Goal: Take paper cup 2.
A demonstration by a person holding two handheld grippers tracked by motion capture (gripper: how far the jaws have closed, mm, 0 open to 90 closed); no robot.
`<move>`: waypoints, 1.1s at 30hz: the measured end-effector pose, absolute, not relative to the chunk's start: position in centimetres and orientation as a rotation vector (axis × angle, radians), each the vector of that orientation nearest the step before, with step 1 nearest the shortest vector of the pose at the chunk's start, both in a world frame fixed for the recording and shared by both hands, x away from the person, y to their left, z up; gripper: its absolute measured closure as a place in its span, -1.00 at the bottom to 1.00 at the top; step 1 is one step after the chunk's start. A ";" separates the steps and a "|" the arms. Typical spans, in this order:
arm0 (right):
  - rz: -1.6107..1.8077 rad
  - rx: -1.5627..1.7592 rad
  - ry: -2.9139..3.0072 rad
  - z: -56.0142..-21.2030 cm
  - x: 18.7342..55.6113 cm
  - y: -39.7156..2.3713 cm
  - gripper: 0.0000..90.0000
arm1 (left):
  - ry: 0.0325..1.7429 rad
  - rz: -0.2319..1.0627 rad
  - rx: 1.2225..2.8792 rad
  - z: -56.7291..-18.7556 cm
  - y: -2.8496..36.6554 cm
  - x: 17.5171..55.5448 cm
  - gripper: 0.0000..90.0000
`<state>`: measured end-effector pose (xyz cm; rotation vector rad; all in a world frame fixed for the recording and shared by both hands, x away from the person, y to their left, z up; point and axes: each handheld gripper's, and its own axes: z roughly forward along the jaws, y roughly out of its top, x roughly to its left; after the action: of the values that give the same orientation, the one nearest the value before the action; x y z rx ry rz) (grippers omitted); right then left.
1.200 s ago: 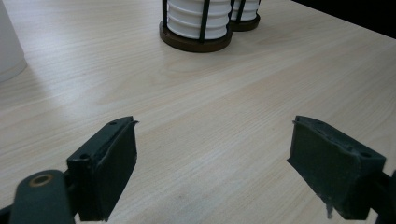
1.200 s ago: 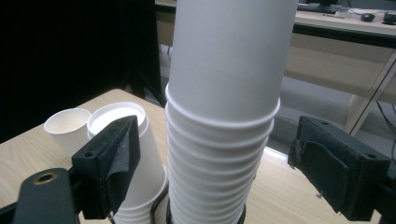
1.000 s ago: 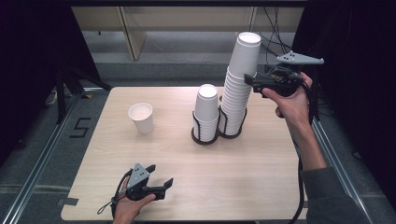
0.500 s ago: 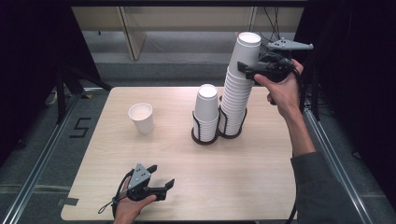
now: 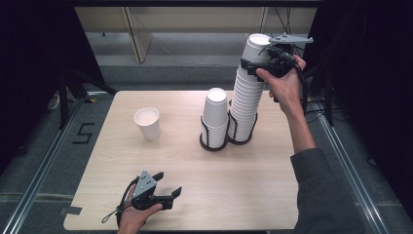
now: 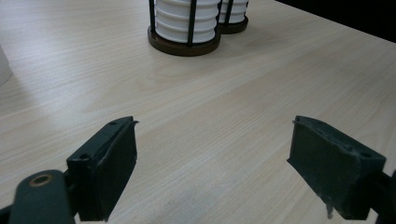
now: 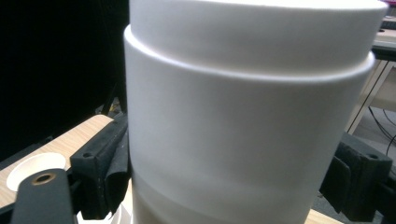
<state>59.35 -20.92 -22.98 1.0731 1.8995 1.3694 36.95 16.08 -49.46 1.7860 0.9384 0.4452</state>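
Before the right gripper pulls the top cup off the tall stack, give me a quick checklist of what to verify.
1. Right gripper level with the top cup of the tall stack: ok.
2. Cup between both jaws: ok, one on each side.
3. Pads pressing the cup: cannot tell.
4. Tall stack seated in its wire holder: ok, though it leans.
5. Left gripper clear, open, holding nothing: ok.
6. Landing space beside the single cup on the table: ok.
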 end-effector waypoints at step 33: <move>1.440 1.049 1.753 -14.7 58.0 -21.2 -0.59 | 0.927 0.435 1.806 -49.5 16.0 36.9 -0.67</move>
<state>58.05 -21.19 -14.67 1.0489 1.7532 1.4399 36.92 16.04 -49.47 1.8056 0.9275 0.4353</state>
